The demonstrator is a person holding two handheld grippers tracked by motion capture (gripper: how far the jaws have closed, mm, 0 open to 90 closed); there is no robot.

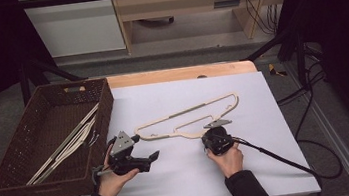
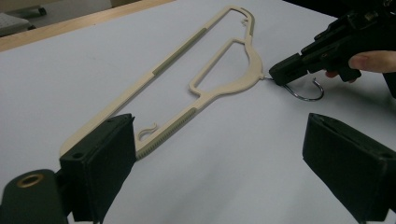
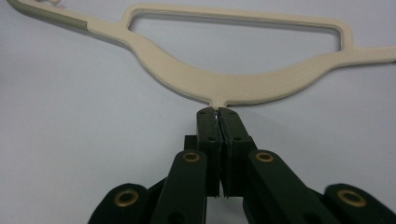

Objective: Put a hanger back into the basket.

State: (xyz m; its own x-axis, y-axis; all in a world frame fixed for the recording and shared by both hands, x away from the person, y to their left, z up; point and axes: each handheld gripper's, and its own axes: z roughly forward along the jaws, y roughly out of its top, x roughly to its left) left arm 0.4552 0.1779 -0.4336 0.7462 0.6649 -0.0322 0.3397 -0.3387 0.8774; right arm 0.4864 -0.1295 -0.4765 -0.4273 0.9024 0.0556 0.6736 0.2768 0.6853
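Right gripper (image 3: 217,114): near the front edge of the white board (image 1: 271,166), right of middle; jaws pressed together on the metal hook (image 2: 306,92) of the cream clothes hanger (image 1: 187,119), just where the hook's stem leaves the hanger's neck.
Left gripper (image 2: 219,163): near the front edge, left of middle, just beside the basket; jaws wide apart, holding nothing, pointing along the board toward the hanger's near end.
Clothes hanger: flat on the middle of the board, one arm reaching toward the far right corner, the other ending close to the left gripper; grey-green ribbed strips on its shoulders.
Wicker basket (image 1: 10,168): dark brown, off the board's left edge, with more pale hangers (image 1: 65,146) lying slantwise inside.
Background: a wooden tabletop edge (image 1: 179,73) shows beyond the board's far edge; farther off, pale furniture and black cables on the floor.
Risk, grip: the hook is thin round wire; my guess is that it could swivel or slide between the pads, so the hanger would droop or twist if lifted by it alone.
Risk, basket: the long hanger may catch the basket rim or snag the ones already inside.
Risk, left gripper: if it closes off-centre on the flat arm, it could push the hanger rather than take it.
Writing: no brand, label or lettering can be read anywhere.
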